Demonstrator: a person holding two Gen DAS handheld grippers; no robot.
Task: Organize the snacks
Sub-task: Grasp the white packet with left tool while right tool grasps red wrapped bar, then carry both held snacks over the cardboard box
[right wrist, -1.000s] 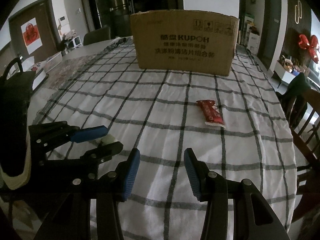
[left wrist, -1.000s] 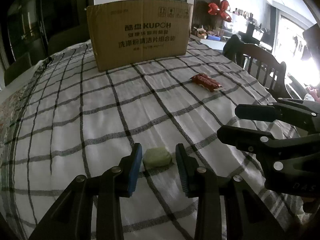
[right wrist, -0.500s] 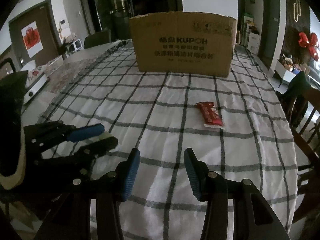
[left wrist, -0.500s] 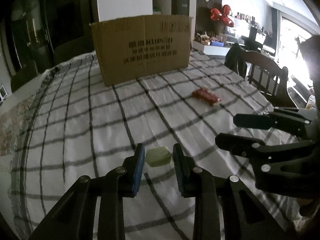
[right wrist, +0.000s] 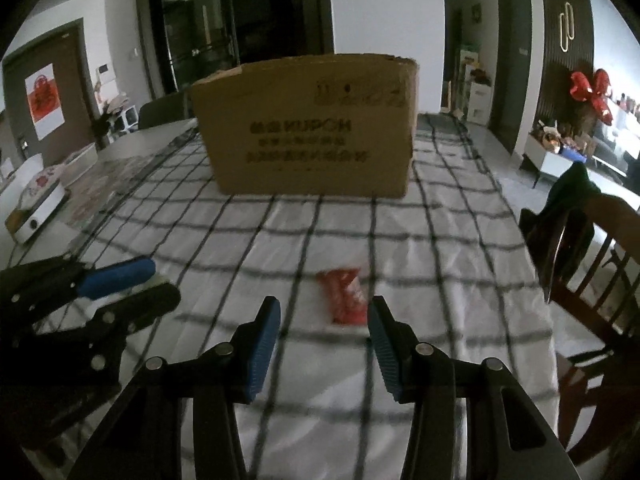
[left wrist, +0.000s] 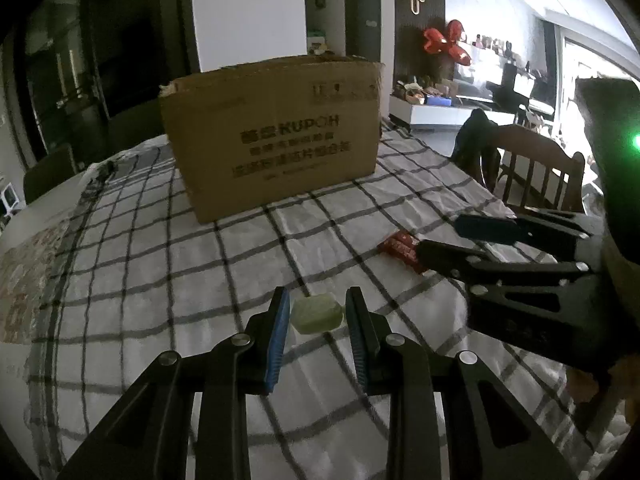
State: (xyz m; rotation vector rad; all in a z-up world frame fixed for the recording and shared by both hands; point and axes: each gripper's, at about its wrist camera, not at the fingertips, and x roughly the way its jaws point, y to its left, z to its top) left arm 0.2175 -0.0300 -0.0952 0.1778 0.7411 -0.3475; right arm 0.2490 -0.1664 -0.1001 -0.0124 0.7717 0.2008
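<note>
A pale green wrapped snack [left wrist: 317,313] sits between the fingertips of my left gripper [left wrist: 316,312], whose blue pads touch or nearly touch its sides, low over the checked tablecloth [left wrist: 160,280]. A red snack packet [right wrist: 344,295] lies on the cloth just ahead of my right gripper [right wrist: 322,322], which is open and empty. The red packet also shows in the left wrist view [left wrist: 402,250], partly behind the right gripper [left wrist: 440,242]. The left gripper shows at the left of the right wrist view [right wrist: 140,284]. A brown cardboard box [left wrist: 272,140] stands at the far end of the table.
A wooden chair [right wrist: 592,264] with dark clothing on it stands at the table's right edge. A white box [right wrist: 34,208] and patterned mat lie off the cloth at the left. The cardboard box [right wrist: 308,128] blocks the far side.
My left gripper has narrowed around the green snack. My right gripper has moved forward toward the red packet, which now lies just ahead of its open fingers.
</note>
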